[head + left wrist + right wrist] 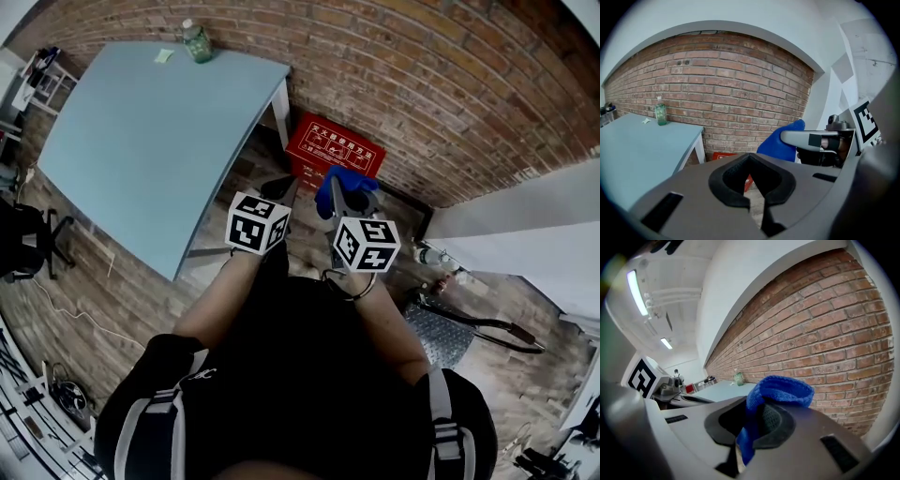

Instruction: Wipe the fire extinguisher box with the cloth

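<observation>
Rough brick wall [825, 324] behind soft, knitted blue cloth [780, 390]

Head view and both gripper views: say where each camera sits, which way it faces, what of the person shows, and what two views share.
Head view: on the head, facing steeply down at the fire extinguisher box; torso, forearms, left gripper, right gripper show.
Left gripper view: on that gripper, facing the brick wall over its shut jaws; right gripper alongside.
Right gripper view: on that gripper, looking along the wall past the blue cloth it grips.
Shared: green bottle, in all three.
</observation>
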{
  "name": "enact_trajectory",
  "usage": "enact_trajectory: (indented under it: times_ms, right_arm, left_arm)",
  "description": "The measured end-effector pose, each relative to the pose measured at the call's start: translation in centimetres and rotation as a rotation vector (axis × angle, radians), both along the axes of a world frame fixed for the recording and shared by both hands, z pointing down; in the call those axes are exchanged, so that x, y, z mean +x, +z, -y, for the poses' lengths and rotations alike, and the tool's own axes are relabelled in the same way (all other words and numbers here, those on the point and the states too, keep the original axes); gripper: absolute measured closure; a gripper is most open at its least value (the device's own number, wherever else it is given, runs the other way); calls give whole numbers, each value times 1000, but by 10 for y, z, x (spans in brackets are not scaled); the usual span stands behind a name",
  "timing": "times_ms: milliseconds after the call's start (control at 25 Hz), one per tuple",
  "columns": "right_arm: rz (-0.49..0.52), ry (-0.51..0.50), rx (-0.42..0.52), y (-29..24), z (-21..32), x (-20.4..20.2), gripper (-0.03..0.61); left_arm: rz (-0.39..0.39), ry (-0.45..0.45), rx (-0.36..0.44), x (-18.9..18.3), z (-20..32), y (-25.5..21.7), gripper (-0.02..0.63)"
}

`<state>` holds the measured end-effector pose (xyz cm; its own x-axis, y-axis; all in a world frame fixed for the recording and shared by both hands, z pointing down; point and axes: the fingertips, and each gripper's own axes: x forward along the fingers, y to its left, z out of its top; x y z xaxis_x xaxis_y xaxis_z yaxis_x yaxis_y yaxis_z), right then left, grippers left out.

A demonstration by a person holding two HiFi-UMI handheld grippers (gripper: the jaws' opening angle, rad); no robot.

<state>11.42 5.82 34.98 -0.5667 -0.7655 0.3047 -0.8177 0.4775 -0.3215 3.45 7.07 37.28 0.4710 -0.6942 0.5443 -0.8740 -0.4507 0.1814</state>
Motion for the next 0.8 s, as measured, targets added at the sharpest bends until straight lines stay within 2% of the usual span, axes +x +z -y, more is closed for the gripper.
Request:
enact_trajectory:
  times_ms: [200, 560, 800]
  right_arm:
    - [-29, 0, -13, 13, 41, -13, 537]
    - [-112, -8, -7, 22, 148, -54, 537]
    - [-180, 19, -52, 44, 199, -83, 537]
  left_arm:
    - [-20, 11, -7, -13, 49, 9, 615]
    - [-30, 105, -44, -39, 161, 18, 615]
    - [-66, 152, -77, -61, 217, 31, 615]
